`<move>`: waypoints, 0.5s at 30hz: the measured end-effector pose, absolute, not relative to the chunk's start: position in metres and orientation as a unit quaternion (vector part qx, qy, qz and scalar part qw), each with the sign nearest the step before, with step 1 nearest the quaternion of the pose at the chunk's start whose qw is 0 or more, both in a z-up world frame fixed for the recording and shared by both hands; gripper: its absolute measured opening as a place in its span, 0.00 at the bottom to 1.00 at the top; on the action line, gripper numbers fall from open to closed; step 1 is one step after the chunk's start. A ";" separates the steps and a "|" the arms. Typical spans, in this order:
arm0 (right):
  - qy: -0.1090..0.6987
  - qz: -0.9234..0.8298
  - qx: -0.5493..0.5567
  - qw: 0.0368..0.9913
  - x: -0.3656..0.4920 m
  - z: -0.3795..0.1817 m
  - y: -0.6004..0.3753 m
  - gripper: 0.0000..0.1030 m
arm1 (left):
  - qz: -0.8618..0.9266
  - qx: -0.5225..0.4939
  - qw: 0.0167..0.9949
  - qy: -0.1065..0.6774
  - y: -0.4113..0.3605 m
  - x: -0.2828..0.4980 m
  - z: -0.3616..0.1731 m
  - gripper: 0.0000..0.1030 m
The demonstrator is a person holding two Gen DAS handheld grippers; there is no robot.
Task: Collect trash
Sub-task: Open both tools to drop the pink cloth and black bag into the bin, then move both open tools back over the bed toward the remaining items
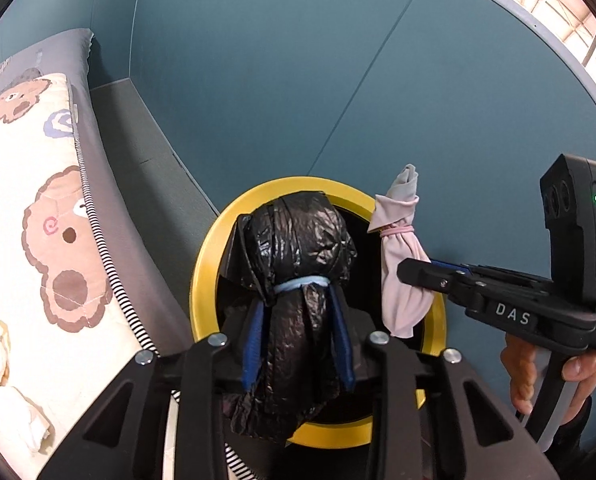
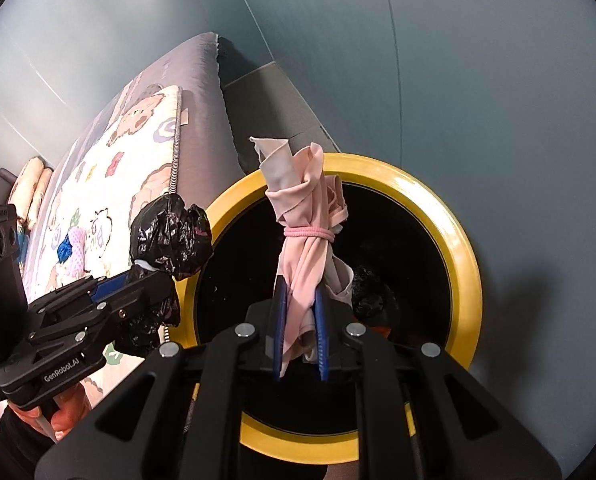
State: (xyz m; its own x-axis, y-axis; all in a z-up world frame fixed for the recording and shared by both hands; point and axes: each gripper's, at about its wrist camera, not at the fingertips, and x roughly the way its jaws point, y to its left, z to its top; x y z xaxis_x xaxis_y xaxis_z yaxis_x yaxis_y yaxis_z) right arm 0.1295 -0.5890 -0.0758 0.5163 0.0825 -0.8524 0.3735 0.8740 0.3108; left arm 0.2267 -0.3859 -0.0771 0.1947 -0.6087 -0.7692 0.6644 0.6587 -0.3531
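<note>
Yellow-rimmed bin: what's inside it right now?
In the right wrist view, the yellow-rimmed bin has a dark interior with one crumpled black bag at the bottom. The pink cloth bundle and the right hand-held gripper cover the rest.

Pink cloth bundle (image 2: 306, 264) between right hand-held gripper (image 2: 301, 344) pads, above yellow-rimmed bin (image 2: 464, 248).

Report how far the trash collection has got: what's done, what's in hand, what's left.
Done: at least one dark crumpled piece already lies in the yellow-rimmed bin.
In hand: the left gripper holds a black bag bundle and the right gripper is shut on a pink cloth bundle, both over the bin's opening.
Left: drop both; small items still sit on the bed.
</note>
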 end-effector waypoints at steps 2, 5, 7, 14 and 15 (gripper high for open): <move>0.482 -0.094 0.236 0.839 0.130 -0.075 -0.590 0.18 | -0.412 0.027 0.773 0.481 -0.386 0.227 -0.075 0.37; 0.475 -0.104 0.241 0.840 0.130 -0.072 -0.590 0.33 | -0.413 0.024 0.776 0.476 -0.386 0.223 -0.071 0.49; 0.472 -0.110 0.243 0.840 0.127 -0.070 -0.591 0.36 | -0.410 0.021 0.779 0.473 -0.382 0.222 -0.069 0.58; 0.467 -0.117 0.246 0.841 0.119 -0.067 -0.590 0.49 | -0.379 0.012 0.801 0.463 -0.347 0.226 -0.064 0.80; 0.469 -0.115 0.246 0.841 0.119 -0.068 -0.589 0.50 | -0.373 0.012 0.803 0.465 -0.339 0.228 -0.066 0.81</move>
State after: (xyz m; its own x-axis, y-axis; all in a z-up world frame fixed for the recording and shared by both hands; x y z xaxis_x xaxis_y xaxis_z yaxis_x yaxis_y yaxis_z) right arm 0.1193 -0.5887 -0.0682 0.5342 0.0370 -0.8445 0.4241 0.8525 0.3056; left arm 0.2281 -0.3391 -0.0657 0.2891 -0.5881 -0.7553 0.6103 0.7211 -0.3279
